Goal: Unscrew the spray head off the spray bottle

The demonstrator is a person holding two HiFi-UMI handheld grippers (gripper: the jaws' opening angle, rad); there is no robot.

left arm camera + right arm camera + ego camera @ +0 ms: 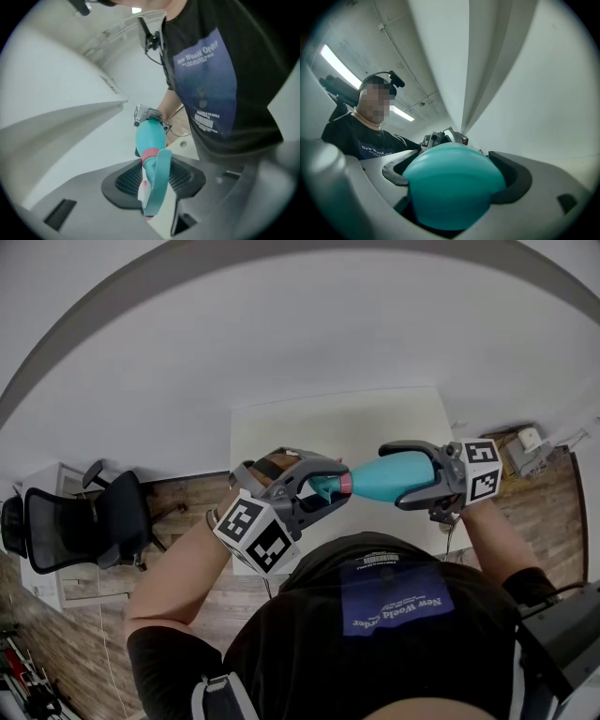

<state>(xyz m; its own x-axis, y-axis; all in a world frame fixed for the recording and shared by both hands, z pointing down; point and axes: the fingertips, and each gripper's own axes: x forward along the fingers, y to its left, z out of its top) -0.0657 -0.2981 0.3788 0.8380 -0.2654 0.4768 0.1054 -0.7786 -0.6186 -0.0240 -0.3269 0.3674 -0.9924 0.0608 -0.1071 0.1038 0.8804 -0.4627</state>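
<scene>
A teal spray bottle [394, 476] is held level in the air above the white table [375, 423], in front of the person's chest. My right gripper [417, 476] is shut on the bottle's body, and the rounded base [452, 185] fills the space between its jaws in the right gripper view. A pink collar [346, 485] joins the body to the spray head [328, 487]. My left gripper [322, 493] is shut on that spray head. In the left gripper view the teal trigger and white nozzle part [157, 183] sit between the dark pads, with the bottle [151, 133] pointing away.
A black office chair [84, 521] stands on the wood floor at the left. Small boxes and cables [525, 451] lie by the wall at the right. The person's torso is close behind both grippers.
</scene>
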